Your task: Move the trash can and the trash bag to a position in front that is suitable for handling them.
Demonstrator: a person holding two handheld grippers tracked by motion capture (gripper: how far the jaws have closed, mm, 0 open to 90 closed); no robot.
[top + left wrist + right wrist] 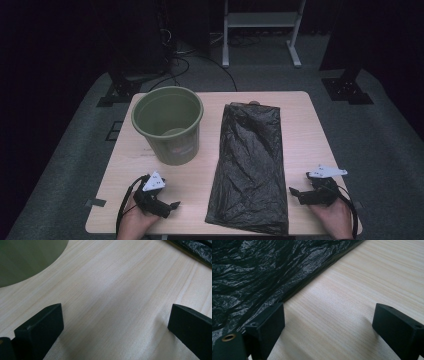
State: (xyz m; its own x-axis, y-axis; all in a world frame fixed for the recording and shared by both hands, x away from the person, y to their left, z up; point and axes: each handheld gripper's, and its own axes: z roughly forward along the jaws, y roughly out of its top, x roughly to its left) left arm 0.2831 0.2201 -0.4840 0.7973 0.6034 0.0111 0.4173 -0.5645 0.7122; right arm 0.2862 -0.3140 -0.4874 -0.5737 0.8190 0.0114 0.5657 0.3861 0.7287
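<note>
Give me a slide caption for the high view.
Green bin and flat black bag on a wooden table, open claws either side.

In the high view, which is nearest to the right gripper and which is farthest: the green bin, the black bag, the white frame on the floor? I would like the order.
From the right gripper:
1. Black bag, flat on the table just beside it, toward the middle.
2. Green bin, upright across the table, on the far left part.
3. White frame, on the floor beyond the table's far edge.
</note>
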